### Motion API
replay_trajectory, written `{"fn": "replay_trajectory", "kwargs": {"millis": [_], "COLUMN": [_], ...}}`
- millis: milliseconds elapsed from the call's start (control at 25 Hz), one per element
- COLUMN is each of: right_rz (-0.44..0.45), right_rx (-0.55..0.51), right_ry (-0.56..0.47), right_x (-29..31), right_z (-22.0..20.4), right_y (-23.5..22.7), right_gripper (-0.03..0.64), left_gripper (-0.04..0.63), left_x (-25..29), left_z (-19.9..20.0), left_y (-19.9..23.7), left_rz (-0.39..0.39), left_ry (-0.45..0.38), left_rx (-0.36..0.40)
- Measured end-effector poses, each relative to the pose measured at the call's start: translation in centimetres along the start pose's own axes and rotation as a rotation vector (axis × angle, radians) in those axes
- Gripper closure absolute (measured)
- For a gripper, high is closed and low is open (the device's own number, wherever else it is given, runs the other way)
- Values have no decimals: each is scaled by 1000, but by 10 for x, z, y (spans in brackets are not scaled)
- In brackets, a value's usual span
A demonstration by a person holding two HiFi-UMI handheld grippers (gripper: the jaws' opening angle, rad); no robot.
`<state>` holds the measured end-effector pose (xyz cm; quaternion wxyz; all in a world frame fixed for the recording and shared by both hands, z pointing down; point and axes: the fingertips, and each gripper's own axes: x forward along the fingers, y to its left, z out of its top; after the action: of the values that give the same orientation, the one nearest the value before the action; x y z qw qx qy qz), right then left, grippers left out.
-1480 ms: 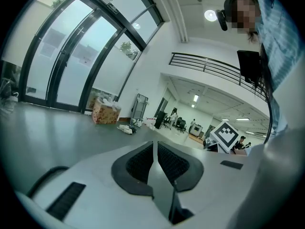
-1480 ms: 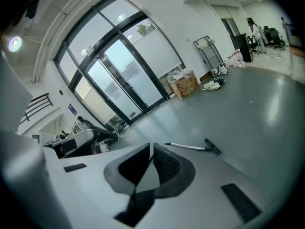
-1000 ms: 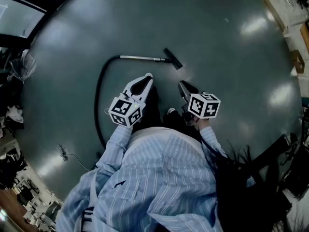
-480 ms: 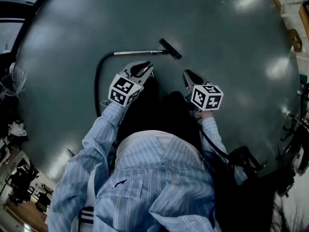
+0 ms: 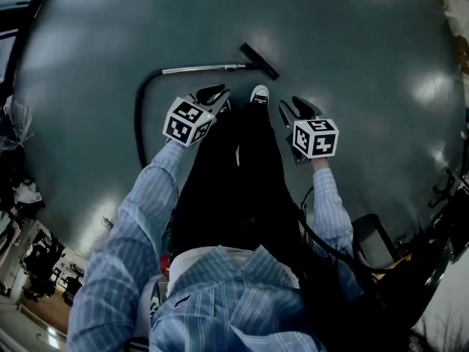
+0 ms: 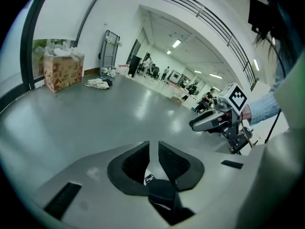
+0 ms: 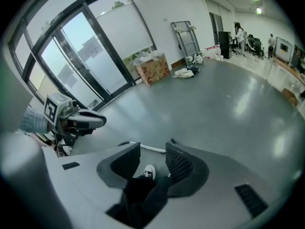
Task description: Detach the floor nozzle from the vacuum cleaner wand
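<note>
A glossy grey floor (image 5: 352, 64) is seen, dotted with reflections of the ceiling lights (image 6: 177, 43). A cardboard box (image 6: 63, 72), stuffed with pale material, is set beside tall dark-framed windows (image 7: 90, 51), and a heap of white cloth (image 6: 98, 83) is spread near it. A metal trolley (image 6: 109, 49) is stood against the white wall. A railing (image 6: 205, 18) is carried along an upper level. A white-toed shoe (image 5: 259, 94) is planted on the floor.

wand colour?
Silver, shiny metal. The wand shows best in the head view.
</note>
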<state>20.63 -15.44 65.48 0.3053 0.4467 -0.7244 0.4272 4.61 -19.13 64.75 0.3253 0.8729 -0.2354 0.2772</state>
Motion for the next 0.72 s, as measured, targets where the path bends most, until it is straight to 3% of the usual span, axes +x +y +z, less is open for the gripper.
{"fn": "replay_trajectory", "kwargs": {"millis": [200, 280, 360, 560, 720], "right_rz": [-29, -36, -50, -75, -62], "right_rx": [-77, -89, -125, -267, -375], "right_ry": [134, 178, 215, 294, 389], "right_x": [83, 110, 146, 246, 356], "right_z": [-28, -40, -56, -99, -140], "right_y": [-63, -72, -84, -123, -115], "right_gripper": [440, 436, 434, 420, 379], "left_gripper": [555, 515, 467, 440, 427], "left_x": [74, 90, 114, 187, 221], "left_z": [-36, -58, -86, -167, -258], "left_y": [51, 64, 81, 138, 225], "left_rz": [40, 29, 14, 8, 0], "left_ry": [71, 131, 191, 338, 451], "left_rx": [-15, -7, 21, 135, 203]}}
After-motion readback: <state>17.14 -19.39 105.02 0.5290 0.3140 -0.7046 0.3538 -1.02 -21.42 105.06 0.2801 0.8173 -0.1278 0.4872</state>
